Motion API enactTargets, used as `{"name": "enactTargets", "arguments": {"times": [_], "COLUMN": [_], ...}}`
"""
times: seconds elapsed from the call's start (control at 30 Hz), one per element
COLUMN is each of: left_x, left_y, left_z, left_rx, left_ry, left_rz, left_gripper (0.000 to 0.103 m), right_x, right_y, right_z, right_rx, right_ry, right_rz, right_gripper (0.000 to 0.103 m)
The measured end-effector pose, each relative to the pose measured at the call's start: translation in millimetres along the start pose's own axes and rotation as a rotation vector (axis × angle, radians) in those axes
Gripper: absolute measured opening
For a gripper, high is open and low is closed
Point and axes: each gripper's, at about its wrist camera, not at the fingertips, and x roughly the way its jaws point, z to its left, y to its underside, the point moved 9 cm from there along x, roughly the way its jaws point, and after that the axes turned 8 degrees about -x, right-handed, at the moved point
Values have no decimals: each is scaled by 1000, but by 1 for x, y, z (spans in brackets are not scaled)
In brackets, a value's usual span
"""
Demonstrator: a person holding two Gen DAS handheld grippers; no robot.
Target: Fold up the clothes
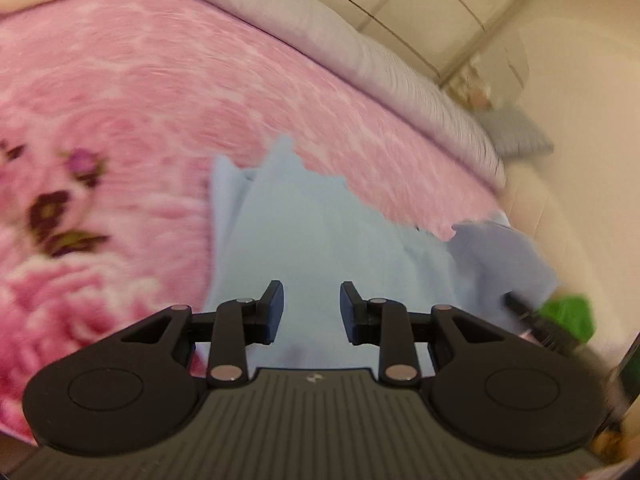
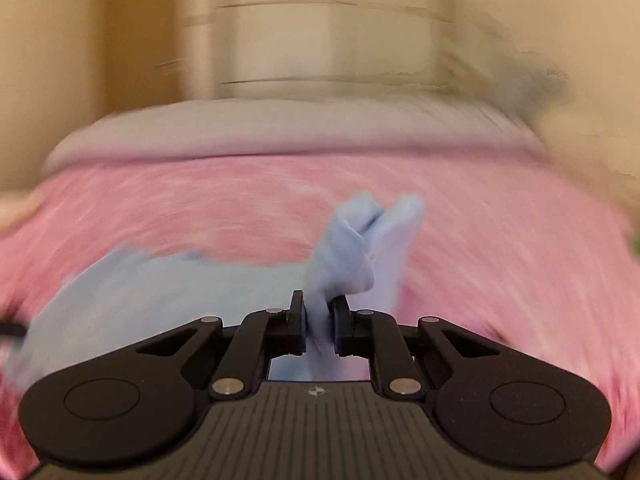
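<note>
A light blue garment (image 1: pixel 320 232) lies spread on the pink blanket, right under my left gripper (image 1: pixel 312 312). The left jaws stand apart above the cloth and nothing is pinched between them. In the right wrist view the same garment (image 2: pixel 160 288) trails off to the left across the bed. A bunched fold of it (image 2: pixel 360 248) rises up from between the pads. My right gripper (image 2: pixel 319 320) is shut on that fold. Both views are blurred by motion.
A pink floral blanket (image 1: pixel 160 100) covers the bed, with a grey sheet (image 1: pixel 320 28) along its far side. Cream wardrobe doors (image 1: pixel 440 0) stand behind. A green thing (image 1: pixel 568 316) and a dark tool part (image 1: pixel 532 320) show at the right edge.
</note>
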Motion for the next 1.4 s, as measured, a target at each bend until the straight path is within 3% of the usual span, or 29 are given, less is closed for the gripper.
{"name": "enactTargets", "arguments": {"times": [0.1, 0.23, 0.3, 0.37, 0.43, 0.47, 0.57, 0.7, 0.8, 0.87, 1.0, 1.07, 1.13, 1.17, 1.4], "left_x": [-11, -14, -14, -11, -4, -1, 14, 43, 60, 68, 89, 97, 102, 102, 32], "left_y": [-2, 3, 10, 15, 18, 20, 19, 22, 24, 24, 20, 19, 16, 15, -28], "left_z": [12, 18, 17, 14, 11, 9, 2, -6, -9, -13, -22, -24, -26, -27, -37], "left_rx": [-64, -132, -159, -183, -223, -243, -302, -304, -296, -311, -313, -299, -271, -239, -12], "left_ry": [30, 76, 98, 120, 138, 147, 187, 164, 142, 170, 198, 192, 184, 183, 240], "left_rz": [-3, 20, 33, 46, 57, 63, 75, 120, 131, 141, 164, 171, 172, 176, -32], "left_gripper": [25, 26, 31, 36, 42, 45, 59, 60, 60, 60, 58, 55, 28, 7, 7], "right_x": [7, 26, 30, 25, 13, 4, -11, 8, 28, 41, 59, 67, 72, 73, 64], "right_y": [0, 30, 38, 35, 28, 25, 17, 22, 57, 81, 108, 109, 105, 102, 66], "right_z": [71, 133, 142, 141, 132, 124, 82, 7, -41, -55, -60, -59, -54, -50, -17], "right_rx": [-188, -347, -378, -379, -326, -287, -88, 305, 648, 843, 1053, 1079, 1057, 1039, 753], "right_ry": [-120, -245, -265, -283, -326, -345, -350, -275, -256, -282, -330, -348, -362, -367, -388], "right_rz": [2, 114, 141, 119, 87, 68, 44, 96, 201, 257, 297, 299, 307, 311, 302], "right_gripper": [14, 20, 31, 54, 70, 71, 71, 70, 60, 46, 31, 29, 28, 27, 26]}}
